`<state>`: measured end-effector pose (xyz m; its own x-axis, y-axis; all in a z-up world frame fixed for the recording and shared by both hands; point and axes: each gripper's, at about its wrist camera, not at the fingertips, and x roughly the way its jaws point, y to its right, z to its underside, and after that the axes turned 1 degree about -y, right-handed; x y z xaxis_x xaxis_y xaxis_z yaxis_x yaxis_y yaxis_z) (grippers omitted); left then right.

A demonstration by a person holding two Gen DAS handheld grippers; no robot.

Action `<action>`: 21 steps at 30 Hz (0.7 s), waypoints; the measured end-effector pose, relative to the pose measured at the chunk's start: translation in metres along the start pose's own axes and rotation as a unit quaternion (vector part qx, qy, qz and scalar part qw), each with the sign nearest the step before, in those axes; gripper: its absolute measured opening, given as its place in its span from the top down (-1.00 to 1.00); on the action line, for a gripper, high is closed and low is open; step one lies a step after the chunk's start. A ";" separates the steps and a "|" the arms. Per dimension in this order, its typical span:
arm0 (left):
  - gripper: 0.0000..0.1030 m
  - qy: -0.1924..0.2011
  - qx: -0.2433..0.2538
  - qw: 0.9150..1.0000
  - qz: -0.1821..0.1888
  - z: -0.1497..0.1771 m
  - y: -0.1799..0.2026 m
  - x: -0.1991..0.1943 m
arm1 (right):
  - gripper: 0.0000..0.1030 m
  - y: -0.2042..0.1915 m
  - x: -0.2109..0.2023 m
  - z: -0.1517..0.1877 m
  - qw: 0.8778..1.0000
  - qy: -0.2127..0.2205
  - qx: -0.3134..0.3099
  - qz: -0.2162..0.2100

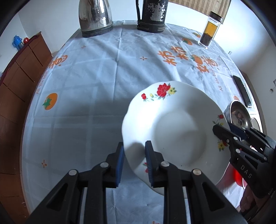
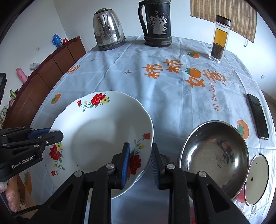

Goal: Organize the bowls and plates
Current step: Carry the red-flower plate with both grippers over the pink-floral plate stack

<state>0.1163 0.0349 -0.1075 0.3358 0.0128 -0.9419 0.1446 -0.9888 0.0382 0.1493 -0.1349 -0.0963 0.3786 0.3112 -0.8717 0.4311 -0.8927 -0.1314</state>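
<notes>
glossy ceramic plate (image 2: 96, 137), shiny metal bowl (image 2: 213, 155)

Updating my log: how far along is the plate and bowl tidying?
Nothing looks stacked yet. In hand: both the left gripper and right gripper straddle opposite rims of the floral plate; jaws not visibly closed. Left: the steel bowl and small white-lined bowl sit separately beside it.

kettle (image 1: 95, 17): in the left wrist view we see it cut off at the 12 o'clock edge.
dark jug (image 1: 152, 15): its top is cut off there too.
steel bowl (image 1: 238, 117): at 3 o'clock, partly hidden behind the right gripper (image 1: 217, 131).
white lid (image 2: 257, 178): we cannot tell what is under it.
plate (image 2: 103, 137): its rim at 9 o'clock is covered by the left gripper (image 2: 55, 133).
</notes>
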 end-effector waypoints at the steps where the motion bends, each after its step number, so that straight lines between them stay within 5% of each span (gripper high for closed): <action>1: 0.58 -0.001 0.002 1.000 0.000 0.000 0.001 0.000 | 0.50 0.001 0.000 0.000 1.000 -0.001 0.001 0.001; 21: 0.57 -0.006 0.020 1.000 0.006 -0.003 0.014 0.011 | 0.50 0.016 0.006 0.003 1.000 -0.007 0.014 0.008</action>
<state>0.1251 0.0220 -0.1163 0.3252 -0.0010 -0.9456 0.1028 -0.9940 0.0364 0.1555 -0.1482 -0.1047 0.3729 0.2920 -0.8808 0.4012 -0.9066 -0.1307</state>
